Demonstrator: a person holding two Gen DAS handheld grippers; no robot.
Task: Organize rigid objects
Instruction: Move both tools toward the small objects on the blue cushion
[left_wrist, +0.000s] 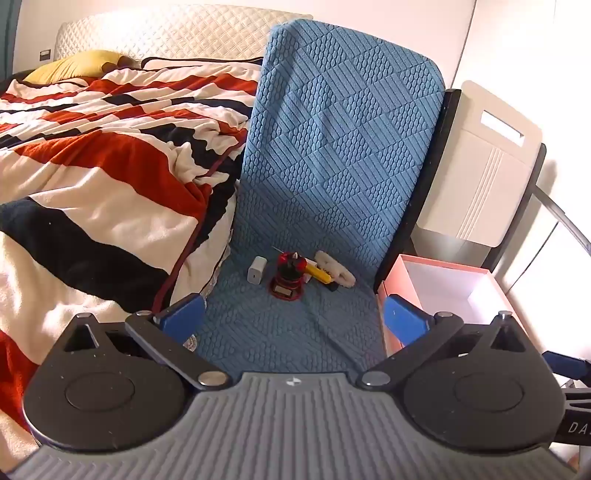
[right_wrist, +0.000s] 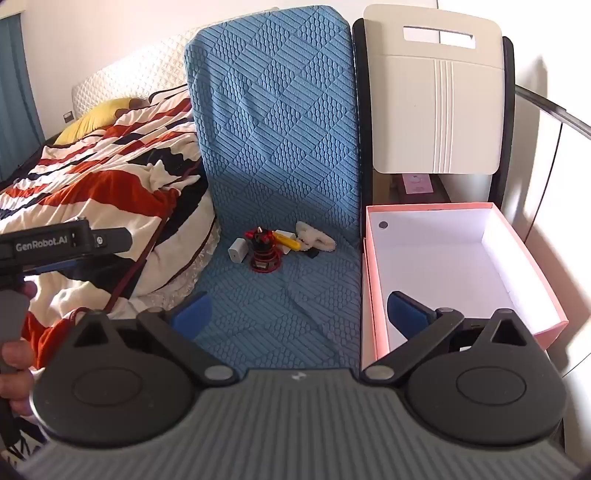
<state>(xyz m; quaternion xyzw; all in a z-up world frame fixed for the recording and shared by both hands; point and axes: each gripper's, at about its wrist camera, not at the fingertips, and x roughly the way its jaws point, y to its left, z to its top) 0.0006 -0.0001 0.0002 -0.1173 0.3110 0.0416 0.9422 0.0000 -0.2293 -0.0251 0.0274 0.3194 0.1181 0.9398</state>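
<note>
A small pile lies at the back of the blue textured seat (left_wrist: 295, 325): a white charger block (left_wrist: 255, 275), a red and black round gadget (left_wrist: 288, 277), a yellow tool (left_wrist: 319, 274) and a white fluffy item (left_wrist: 336, 271). The same pile shows in the right wrist view: charger (right_wrist: 236, 251), red gadget (right_wrist: 264, 253), yellow tool (right_wrist: 287, 240), fluffy item (right_wrist: 316, 236). A pink box (right_wrist: 532, 258) with a white inside stands open to the right of the seat. My left gripper (left_wrist: 293, 319) and right gripper (right_wrist: 301, 314) are open and empty, well short of the pile.
A striped red, white and navy blanket (left_wrist: 92, 166) covers the bed to the left. The blue cover (right_wrist: 273, 110) rises as a chair back behind the pile. A beige chair back (right_wrist: 436, 103) stands behind the pink box (left_wrist: 391, 288). The left gripper's body (right_wrist: 55, 243) shows at left.
</note>
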